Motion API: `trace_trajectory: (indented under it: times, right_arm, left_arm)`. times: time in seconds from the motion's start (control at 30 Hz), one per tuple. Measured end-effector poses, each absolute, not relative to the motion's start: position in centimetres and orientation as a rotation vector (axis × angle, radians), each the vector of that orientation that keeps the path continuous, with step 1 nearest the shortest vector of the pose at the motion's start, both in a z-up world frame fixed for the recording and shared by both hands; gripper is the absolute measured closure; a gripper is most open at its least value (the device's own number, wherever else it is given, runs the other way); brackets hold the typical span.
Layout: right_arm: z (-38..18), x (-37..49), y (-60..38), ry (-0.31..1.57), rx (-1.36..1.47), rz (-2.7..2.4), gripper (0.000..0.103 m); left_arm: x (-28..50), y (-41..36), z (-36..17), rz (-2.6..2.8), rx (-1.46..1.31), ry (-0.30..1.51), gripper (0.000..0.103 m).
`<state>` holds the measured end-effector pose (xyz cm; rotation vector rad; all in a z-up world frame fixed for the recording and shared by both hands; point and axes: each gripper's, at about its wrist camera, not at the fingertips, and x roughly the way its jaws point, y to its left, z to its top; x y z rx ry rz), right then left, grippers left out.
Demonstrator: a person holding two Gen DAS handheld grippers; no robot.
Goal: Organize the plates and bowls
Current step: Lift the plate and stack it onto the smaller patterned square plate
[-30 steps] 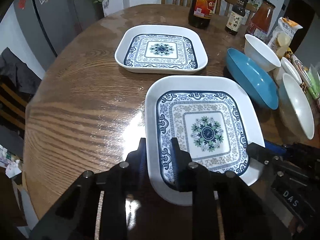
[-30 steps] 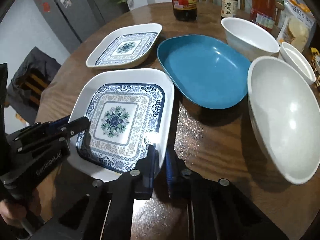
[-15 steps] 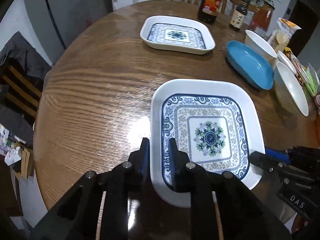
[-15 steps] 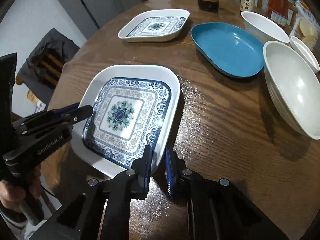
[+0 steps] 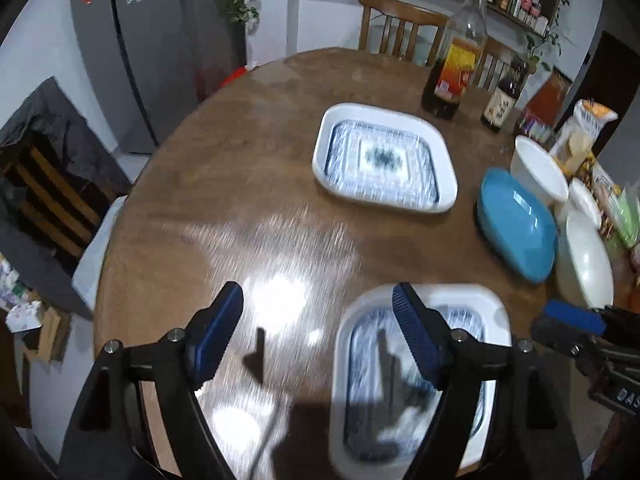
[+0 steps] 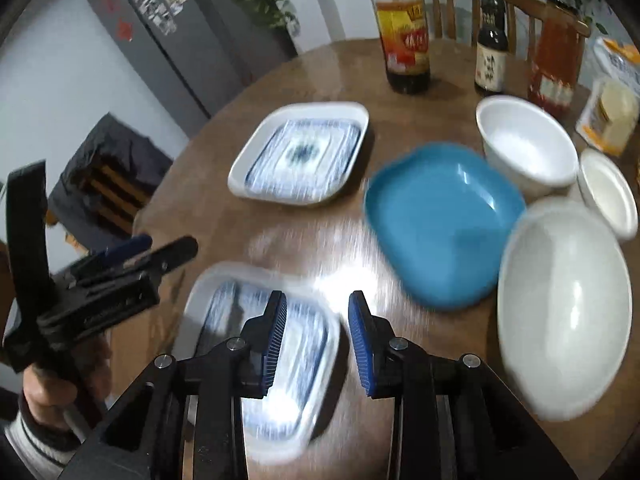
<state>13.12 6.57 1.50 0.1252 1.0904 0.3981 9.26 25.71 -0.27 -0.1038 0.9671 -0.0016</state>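
A blue-patterned white square plate (image 5: 364,392) (image 6: 224,308) lies on the round wooden table (image 5: 224,208) near its front edge. My left gripper (image 5: 318,300) hovers above the plate's left rim with its jaws opening, pads clear of it. Over the right rim my right gripper (image 6: 318,304) is also opening and touches nothing. A matching plate (image 5: 384,158) (image 6: 300,152) sits farther back. Right of it are a blue dish (image 6: 440,224), a large white bowl (image 6: 564,304), a medium bowl (image 6: 524,140) and a small one (image 6: 608,192).
Sauce bottles (image 6: 404,36) and an orange jar (image 6: 554,52) stand at the table's far side, with snack bags (image 6: 612,112) at the far right. Wooden chairs (image 5: 396,20) stand behind. A dark fridge (image 5: 140,40) and a draped chair (image 5: 52,184) are to the left.
Both grippers let go of the near plate's rims and spread their jaws. They rose and drew back, so the plate now sits lower in both views.
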Motion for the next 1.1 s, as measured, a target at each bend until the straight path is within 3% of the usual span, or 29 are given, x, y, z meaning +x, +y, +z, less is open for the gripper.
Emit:
trace_trajectory:
  times: [0.43, 1.03, 1.1]
  right_arm:
    - [-1.5, 25.2, 9.4, 1.118, 0.096, 0.289, 0.071]
    - [-3.6, 27.0, 10.1, 1.147, 0.031, 0.304, 0.071]
    - [-3.6, 27.0, 10.2, 1.146, 0.020, 0.306, 0.071]
  left_arm:
    - [20.7, 26.3, -1.8, 0.021, -0.074, 0.980, 0.025]
    - [23.4, 26.3, -3.5, 0.006, -0.045, 1.005, 0.026]
    - [23.6, 26.2, -3.6, 0.008, -0.035, 1.005, 0.030]
